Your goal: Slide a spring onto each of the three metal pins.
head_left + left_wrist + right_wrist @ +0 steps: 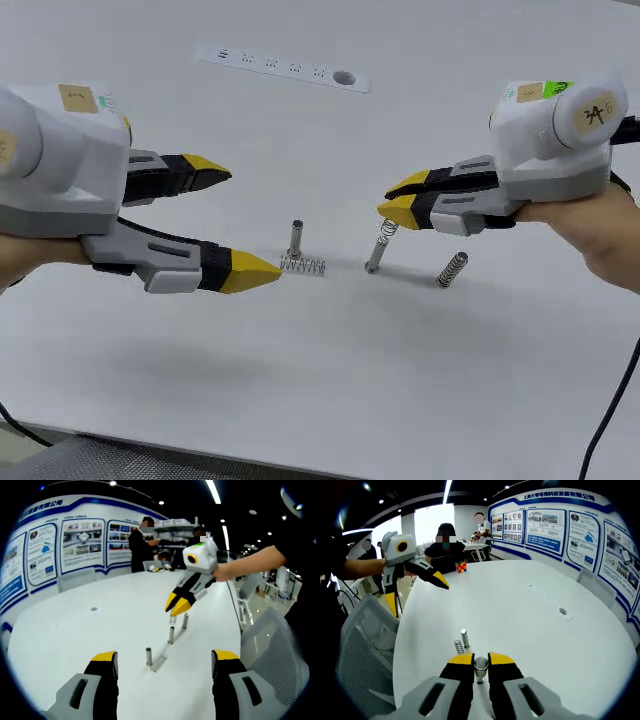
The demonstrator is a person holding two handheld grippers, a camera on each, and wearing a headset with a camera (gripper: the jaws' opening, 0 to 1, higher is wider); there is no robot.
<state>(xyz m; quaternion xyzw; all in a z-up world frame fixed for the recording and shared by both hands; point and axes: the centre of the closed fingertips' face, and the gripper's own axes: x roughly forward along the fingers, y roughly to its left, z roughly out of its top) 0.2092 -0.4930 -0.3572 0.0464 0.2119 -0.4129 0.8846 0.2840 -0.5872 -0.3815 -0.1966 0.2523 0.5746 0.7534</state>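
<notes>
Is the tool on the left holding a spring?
No, the left tool is wide open with nothing between its jaws, and the nearest spring lies flat beside a pin.

Loose spring (303,265) before left pin (296,237) (at its base), middle pin (375,260) right of it, power strip (282,66) behind

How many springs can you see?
3. One spring lies by the upright pin, a second spring is pinched by the right hand-held gripper, a third spring leans farther right.
</notes>
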